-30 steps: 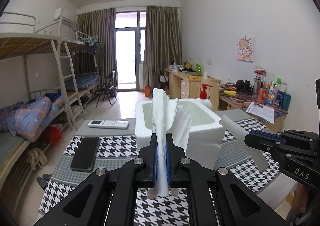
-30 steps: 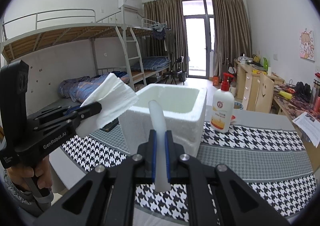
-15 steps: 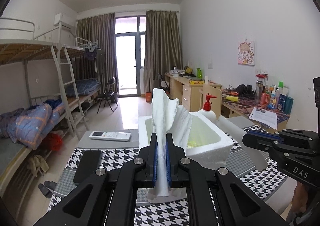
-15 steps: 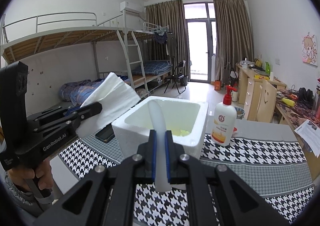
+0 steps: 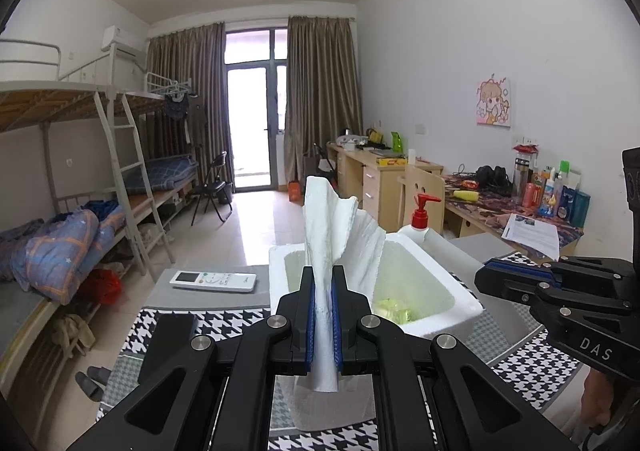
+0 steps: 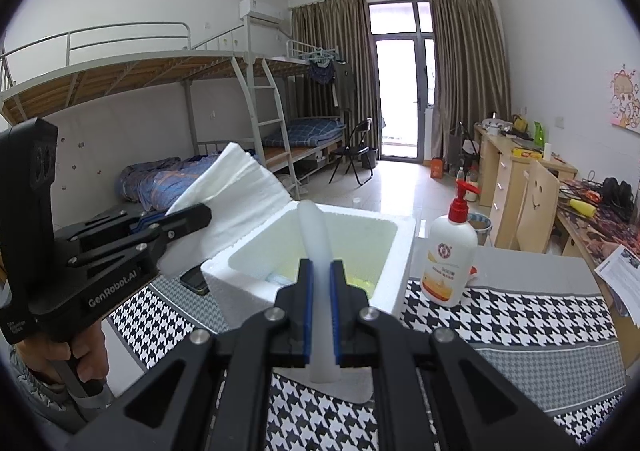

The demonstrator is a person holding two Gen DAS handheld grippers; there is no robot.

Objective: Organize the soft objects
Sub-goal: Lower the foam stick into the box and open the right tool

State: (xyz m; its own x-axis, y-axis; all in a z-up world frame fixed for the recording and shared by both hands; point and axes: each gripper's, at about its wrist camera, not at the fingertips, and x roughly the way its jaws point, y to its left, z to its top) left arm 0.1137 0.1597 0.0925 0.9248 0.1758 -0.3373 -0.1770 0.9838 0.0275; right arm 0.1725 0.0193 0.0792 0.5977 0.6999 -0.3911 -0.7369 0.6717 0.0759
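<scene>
Left gripper (image 5: 323,315): jaws nipped tight on a white paper towel (image 5: 332,227); the sheet stands up in a loose fan above the blue pads, short tail hangs below.
Right gripper (image 6: 320,307): jaws closed narrow on a white soft strip (image 6: 316,235), smooth, curved; prob. another edge of the same sheet, but the join is not visible, so can't say for sure.
Foam box (image 6: 360,251): white, open-topped, on the houndstooth cloth (image 6: 500,311), just ahead of both grippers. Something pale yellow-green lies at the bottom; too blurred to name.
Towel vs box: held in the air, over the box's near-left rim as the right wrist cam shows it; not in the box yet.
Step in hand: carrying the towel to the box w/ both grippers; looks like the approach is nearly done, drop not begun.
Next move: bring both grips over the opening, lower till the sheet is below the rim, then open both about together so it doesn't drag out on one side.
Watch: the towel is limp, may drape over the rim instead of falling in.
Nearby, not in play: pump bottle (image 6: 450,255) w/ red top just right of the box; remote (image 5: 213,281) and dark phone (image 5: 168,343) on the left.
</scene>
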